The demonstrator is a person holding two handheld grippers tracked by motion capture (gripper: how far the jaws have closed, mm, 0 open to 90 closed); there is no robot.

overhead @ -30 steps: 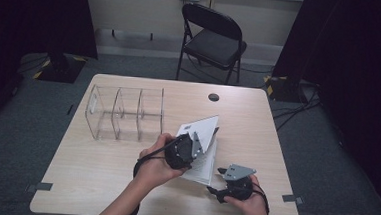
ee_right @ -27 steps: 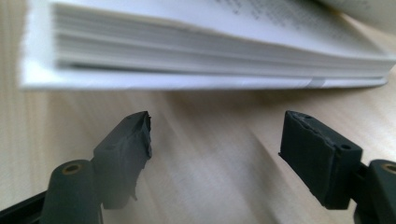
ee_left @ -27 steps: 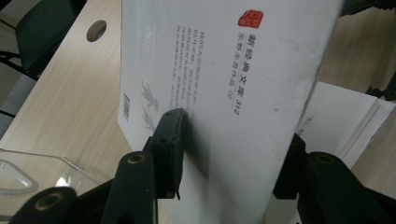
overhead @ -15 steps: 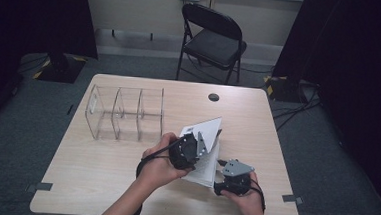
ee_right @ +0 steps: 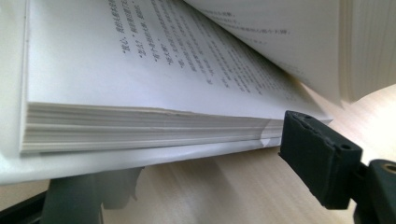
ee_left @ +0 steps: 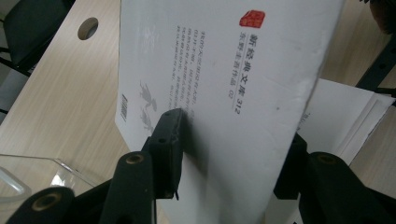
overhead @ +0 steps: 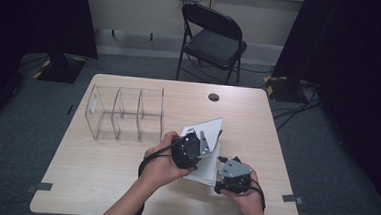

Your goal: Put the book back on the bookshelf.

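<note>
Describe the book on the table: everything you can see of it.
The book is a white paperback lying open near the table's front right. Its raised cover, which carries a red seal, vertical black print and a barcode, is clamped between the jaws of the left gripper. The lower block of printed pages lies flat on the wood, with the right gripper at its edge, one jaw beside the corner.
</note>
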